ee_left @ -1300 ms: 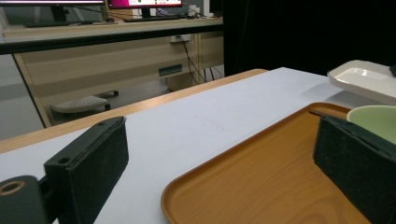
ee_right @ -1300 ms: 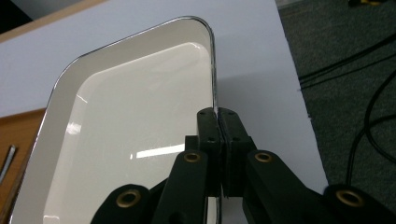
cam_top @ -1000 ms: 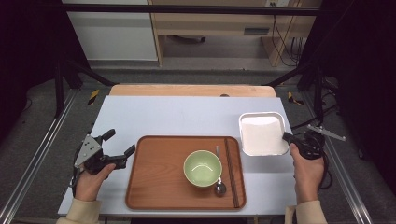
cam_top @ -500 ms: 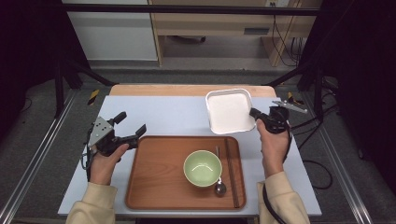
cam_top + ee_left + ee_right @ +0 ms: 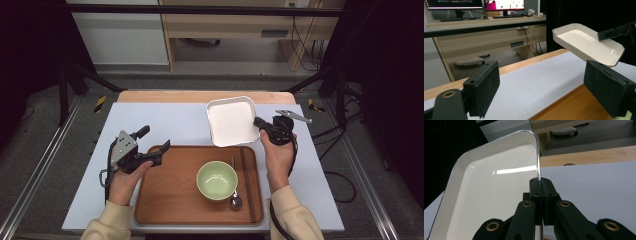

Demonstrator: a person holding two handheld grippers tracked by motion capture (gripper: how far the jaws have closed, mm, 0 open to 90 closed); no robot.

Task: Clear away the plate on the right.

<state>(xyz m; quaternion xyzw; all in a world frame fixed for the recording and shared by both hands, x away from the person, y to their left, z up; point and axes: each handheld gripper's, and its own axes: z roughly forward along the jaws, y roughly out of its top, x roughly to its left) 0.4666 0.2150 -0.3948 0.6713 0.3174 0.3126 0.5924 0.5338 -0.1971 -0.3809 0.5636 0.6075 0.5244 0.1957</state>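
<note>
Tabletop (image 5: pixel 165 117): white sheet over a wood edge along the top, black frame rails on both sides, grey floor around. Desk and monitors (image 5: pixel 474 5) at upper left of the left gripper view. Wooden tray (image 5: pixel 170 200) at bottom centre holds green bowl (image 5: pixel 216 180), spoon and chopsticks. Right claw (image 5: pixel 257 122) pressed together on the rim of the white dish (image 5: pixel 230 120), held tilted above the tabletop, centre-right. Left claw (image 5: pixel 155 145) spread, has just been closing a little, nothing between, at the tray's upper left corner.
</note>
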